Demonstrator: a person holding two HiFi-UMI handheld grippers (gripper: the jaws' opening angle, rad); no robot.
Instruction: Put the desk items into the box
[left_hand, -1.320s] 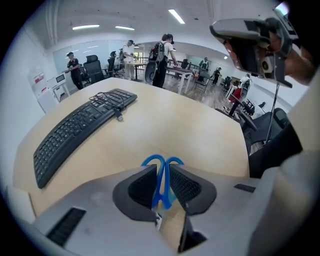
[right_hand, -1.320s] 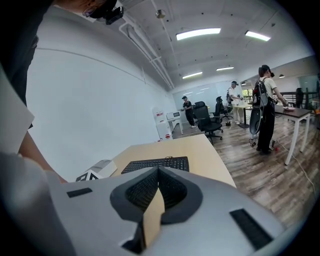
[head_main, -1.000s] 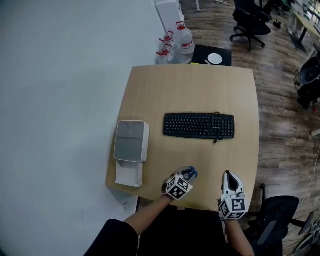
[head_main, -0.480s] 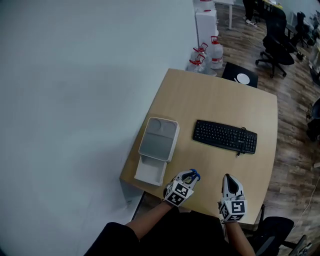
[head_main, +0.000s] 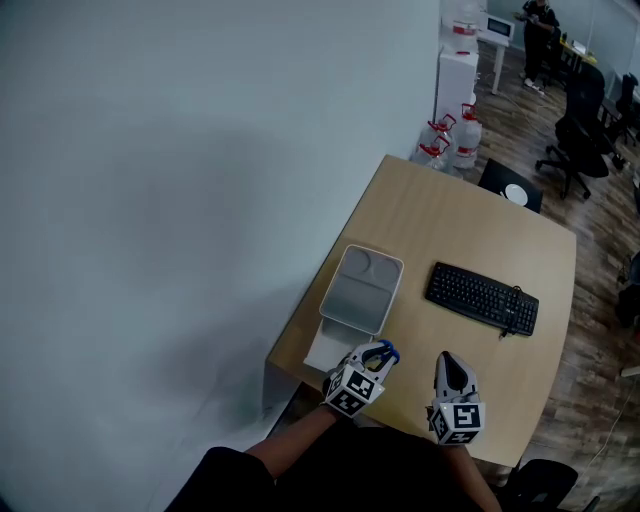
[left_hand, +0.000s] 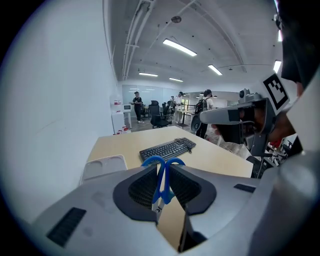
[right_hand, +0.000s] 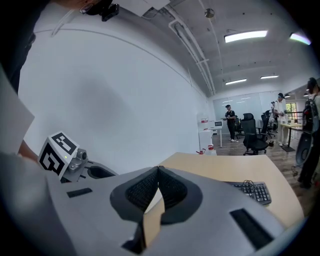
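My left gripper (head_main: 374, 354) is clamped on a pair of scissors (left_hand: 160, 173); the two blue loop handles stand up between the pads, and the blades are hidden below the jaws, so I cannot tell which way they point. My right gripper (head_main: 447, 366) has its fingers together with nothing between them, hovering at the near edge of the desk (head_main: 450, 225). The white box (head_main: 360, 296) lies just beyond my left gripper, toward the far left, at the desk's left edge; its grey recessed top looks bare. The keyboard (head_main: 482, 298) sits well to the right of it.

To do this well I would keep the clamp firm, since thin loops could slip or swivel; bring the scissors over the middle of the box, not its rim; go down low before opening the pads, so they settle flat instead of bouncing out; and keep the right gripper clear of the path.
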